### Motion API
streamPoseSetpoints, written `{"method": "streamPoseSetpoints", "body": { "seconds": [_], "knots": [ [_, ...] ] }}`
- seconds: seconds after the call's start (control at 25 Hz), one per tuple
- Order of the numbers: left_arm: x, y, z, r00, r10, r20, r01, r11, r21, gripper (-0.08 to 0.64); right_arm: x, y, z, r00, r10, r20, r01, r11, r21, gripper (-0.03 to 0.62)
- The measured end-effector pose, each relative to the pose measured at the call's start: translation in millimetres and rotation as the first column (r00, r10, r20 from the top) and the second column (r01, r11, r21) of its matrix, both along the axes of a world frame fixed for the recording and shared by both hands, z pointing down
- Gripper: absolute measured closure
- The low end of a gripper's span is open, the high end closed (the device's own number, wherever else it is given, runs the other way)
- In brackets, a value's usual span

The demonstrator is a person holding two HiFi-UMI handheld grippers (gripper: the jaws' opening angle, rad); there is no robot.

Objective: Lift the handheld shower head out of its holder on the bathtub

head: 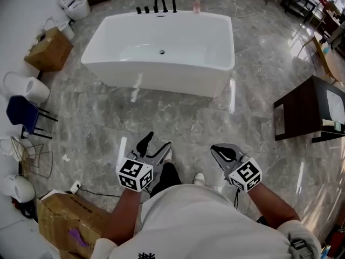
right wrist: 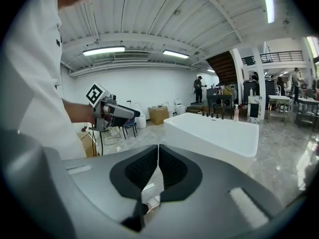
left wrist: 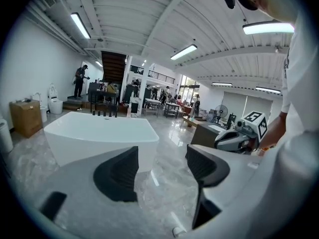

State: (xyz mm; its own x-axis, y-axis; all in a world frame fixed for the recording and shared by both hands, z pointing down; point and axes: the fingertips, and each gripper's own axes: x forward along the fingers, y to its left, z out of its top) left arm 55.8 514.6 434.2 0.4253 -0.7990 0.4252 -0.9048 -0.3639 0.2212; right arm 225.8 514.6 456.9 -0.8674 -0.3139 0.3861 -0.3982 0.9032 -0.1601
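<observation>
Left hand-held gripper [left wrist: 160,164] wide open, empty

Bright overhead tube lights [left wrist: 269,28], glare on glossy floor [head: 232,95], dark fisheye edges w/ distortion.

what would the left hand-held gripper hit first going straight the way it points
Probably the grey floor just short of the white bathtub; nothing else is between, though depth is unclear.
</observation>
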Motion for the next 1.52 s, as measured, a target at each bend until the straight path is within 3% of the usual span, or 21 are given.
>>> {"method": "streamPoseSetpoints", "body": {
  "seconds": [0.24, 0.48, 0.68, 0.96, 1.52],
  "knots": [
    [-64.3, -77.5, -3.9, 0.999, 0.044, 0.004, -0.044, 0.999, 0.024, 0.258, -54.1, -52.5, -6.8, 0.997, 0.05, -0.057, -0.049, 0.998, 0.025, 0.576],
    [-132.0, -137.1, -8.6, 0.995, 0.1, 0.028, -0.101, 0.994, 0.032, 0.258, -128.5, -103.8, -19.3, 0.991, 0.125, -0.049, -0.124, 0.992, 0.029, 0.578],
    [-165.7, -173.9, 1.4, 0.988, 0.151, 0.023, -0.152, 0.988, 0.022, 0.258, -168.4, -127.8, -18.6, 0.988, 0.142, -0.065, -0.141, 0.99, 0.014, 0.578],
    [-169.4, -223.6, 11.3, 0.986, 0.167, -0.013, -0.167, 0.986, 0.014, 0.259, -184.1, -175.2, -27.1, 0.985, 0.157, -0.065, -0.156, 0.988, 0.02, 0.578],
    [-147.7, -384.1, 0.6, 0.992, 0.113, 0.047, -0.113, 0.994, -0.004, 0.259, -164.6, -338.9, -19.6, 0.989, 0.149, 0.019, -0.149, 0.989, -0.002, 0.578]
  ]
}}
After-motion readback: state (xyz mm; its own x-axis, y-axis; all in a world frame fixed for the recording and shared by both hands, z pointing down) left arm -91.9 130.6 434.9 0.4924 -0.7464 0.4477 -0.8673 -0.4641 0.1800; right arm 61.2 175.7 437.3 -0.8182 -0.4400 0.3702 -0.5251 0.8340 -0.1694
